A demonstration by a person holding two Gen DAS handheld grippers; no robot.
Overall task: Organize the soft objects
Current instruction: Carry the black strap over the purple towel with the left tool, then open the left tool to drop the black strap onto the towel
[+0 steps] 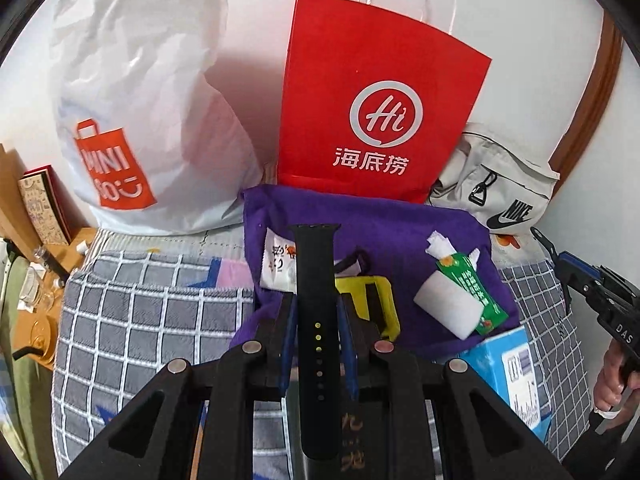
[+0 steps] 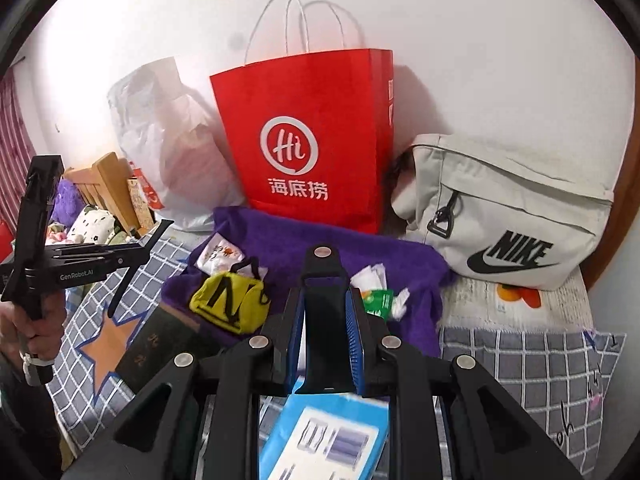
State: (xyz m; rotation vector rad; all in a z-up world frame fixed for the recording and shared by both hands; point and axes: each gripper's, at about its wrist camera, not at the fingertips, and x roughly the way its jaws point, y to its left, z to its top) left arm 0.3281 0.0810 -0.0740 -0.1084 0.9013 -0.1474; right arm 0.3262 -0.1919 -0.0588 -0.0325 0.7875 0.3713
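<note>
Holding a black watch strap (image 1: 316, 312) lengthwise, the left gripper (image 1: 316, 312) has its fingers pressed narrow on the strap's two edges, so the long axis runs straight out along the fingers toward the far wall, the free tip reaching over the purple towel (image 1: 400, 224) spread on the bed (image 1: 152, 312). The right gripper (image 2: 326, 320) does the same with a second, shorter black strap piece (image 2: 325, 308), fingers narrow on its sides and its end standing up past the fingertips. Both tools slant downward over the near edge of the towel, the left one to the left of the right, each gripped from below by a hand (image 2: 36, 328). Straight ahead, past the towel, the red paper bag (image 1: 376, 96) stands upright against the wall with its mouth up, a white plastic bag (image 1: 140, 92) to its left and a grey Nike bag (image 2: 508, 208) to its right. On the towel lie a yellow pouch (image 2: 230, 300), a tissue packet (image 1: 460, 300) and a small white sachet (image 1: 276, 260); a blue box (image 1: 508, 364) sits near the right edge. If the straps belong in the red bag, each must rise well above its rim first.
</note>
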